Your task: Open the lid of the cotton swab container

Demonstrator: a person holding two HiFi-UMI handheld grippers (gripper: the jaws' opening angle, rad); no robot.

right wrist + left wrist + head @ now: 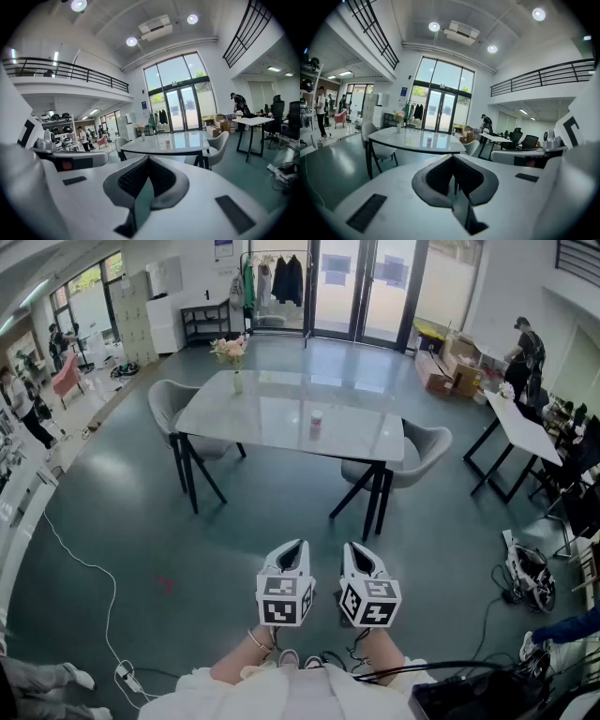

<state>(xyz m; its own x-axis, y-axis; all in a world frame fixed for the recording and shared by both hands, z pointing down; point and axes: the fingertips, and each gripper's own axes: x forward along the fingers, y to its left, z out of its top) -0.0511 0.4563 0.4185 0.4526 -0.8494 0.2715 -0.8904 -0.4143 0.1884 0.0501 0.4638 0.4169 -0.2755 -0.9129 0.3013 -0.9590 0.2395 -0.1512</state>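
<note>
On the far table [281, 418] the container [316, 423] is seen well apart from the left gripper [296, 546] and right gripper [355, 548], fingers [440, 179] shut on nothing, and could be toppled by hasty contact.

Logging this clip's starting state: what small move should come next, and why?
Probably a step toward the table: the cotton swab container stands on it, far ahead of the left gripper and right gripper, which are both shut, empty and held over the floor.
</note>
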